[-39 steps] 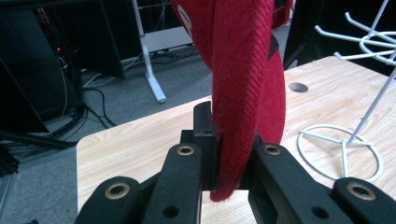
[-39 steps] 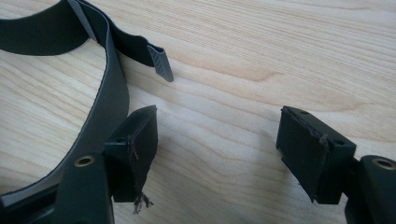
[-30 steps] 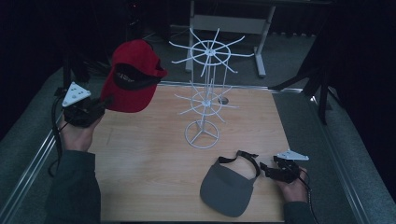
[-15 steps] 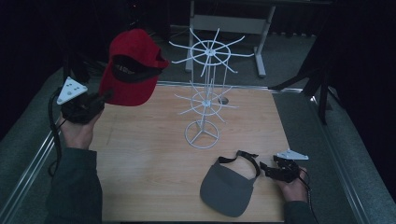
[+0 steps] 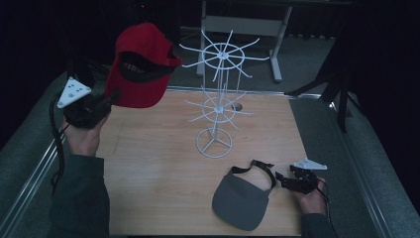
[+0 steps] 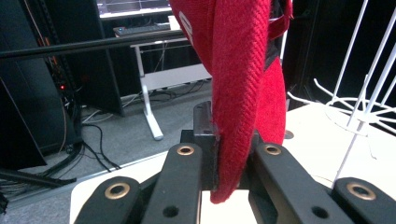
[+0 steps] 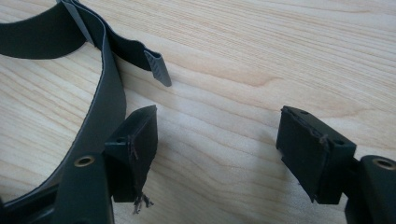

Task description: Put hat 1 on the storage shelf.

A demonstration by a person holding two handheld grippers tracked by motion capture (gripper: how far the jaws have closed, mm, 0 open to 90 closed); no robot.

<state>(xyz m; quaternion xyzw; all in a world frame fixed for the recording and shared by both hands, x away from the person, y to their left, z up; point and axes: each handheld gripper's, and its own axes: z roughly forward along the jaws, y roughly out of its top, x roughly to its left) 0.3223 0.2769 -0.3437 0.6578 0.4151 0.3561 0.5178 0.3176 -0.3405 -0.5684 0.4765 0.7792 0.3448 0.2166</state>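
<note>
**Supervisor:** Report progress.

**Operator:** I judge the work to be hanging headwear on the white wire rack (image 5: 216,106), and it is partly advanced. My left gripper (image 5: 110,97), at the upper left of the high view, is clamped on the red cap (image 5: 141,64). In the left gripper view the jaws pinch the cap's fabric edge (image 6: 236,140) between them. The cap is lifted clear of the wooden table (image 5: 163,173) and sits left of the rack's upper ring, not touching any arm. No item hangs on the rack yet.

**Supervisor:** Remaining steps?

**Operator:** I must carry the cap onto a rack arm and release it. The grey visor (image 5: 242,201) lies flat at the lower centre. My right gripper (image 5: 285,179) rests beside the visor's strap (image 7: 102,102) with its jaws apart, gripping nothing; the strap runs outside one jaw.

**Supervisor:** Condition of the cap?

**Operator:** Red woven cloth with a dark inner lining, opening facing the camera, hanging slack from the pinch point.
</note>
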